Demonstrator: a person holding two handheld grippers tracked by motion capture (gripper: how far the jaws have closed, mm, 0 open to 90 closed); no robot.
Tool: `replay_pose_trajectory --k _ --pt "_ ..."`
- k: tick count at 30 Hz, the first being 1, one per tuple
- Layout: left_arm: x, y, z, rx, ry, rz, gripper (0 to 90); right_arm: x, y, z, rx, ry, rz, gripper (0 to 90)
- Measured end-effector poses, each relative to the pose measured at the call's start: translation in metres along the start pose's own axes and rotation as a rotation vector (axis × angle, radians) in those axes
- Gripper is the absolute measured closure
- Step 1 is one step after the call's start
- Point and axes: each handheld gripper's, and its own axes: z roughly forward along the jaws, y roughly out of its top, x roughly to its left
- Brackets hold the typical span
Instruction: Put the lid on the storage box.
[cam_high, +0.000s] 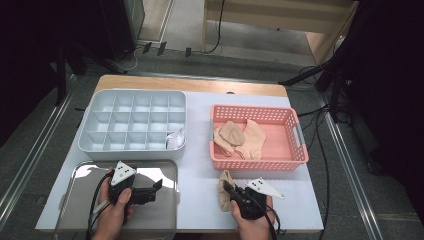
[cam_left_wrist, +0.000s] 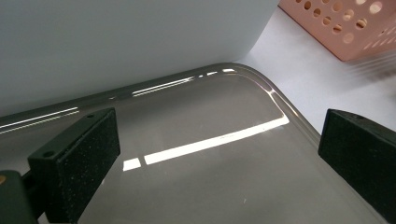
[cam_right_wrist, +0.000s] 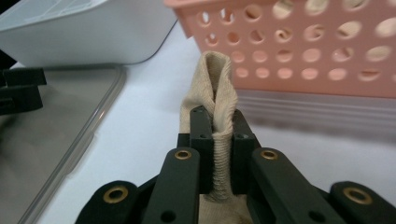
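**sockhand:** Right gripper (cam_right_wrist: 218, 140) first, since it's closest to the lens: my jaws are clamped tight on the ribbed cuff of a beige sock (cam_right_wrist: 215, 88). The cuff stands pinched upright between the pads, and the rest of the sock bunches below them on the white table (cam_high: 200, 190).

**benchmate:** How's your hand sitting?

**sockhand:** Right hand (cam_high: 252, 222) comes in low from the near edge, jaws aimed forward at the pink basket (cam_high: 299, 150). That sock lies just in front of the basket's near wall, outside it. More beige socks (cam_high: 240, 137) lie inside.

**benchmate:** And the other side?

**sockhand:** Left gripper (cam_high: 150, 192) is spread wide, nothing between the jaws. My left hand (cam_high: 117, 207) holds it over the metal tray (cam_high: 80, 200), jaws pointing right, with the grey divided box (cam_high: 92, 112) just beyond the tray.
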Motion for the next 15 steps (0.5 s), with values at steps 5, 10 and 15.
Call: replay_pose_trajectory --k 5,10,15 --pt "0.000 0.000 0.000 -0.001 -0.001 0.000 0.0 0.008 -0.005 0.009 0.035 0.035 -0.021 85.2" --pt "0.000 0.000 0.000 0.000 -0.001 -0.001 0.0 0.017 -0.008 0.016 0.056 0.086 -0.071 84.6" --pt "0.000 0.000 0.000 0.000 -0.001 -0.001 0.0 0.018 -0.009 0.018 0.060 0.138 -0.072 74.4"
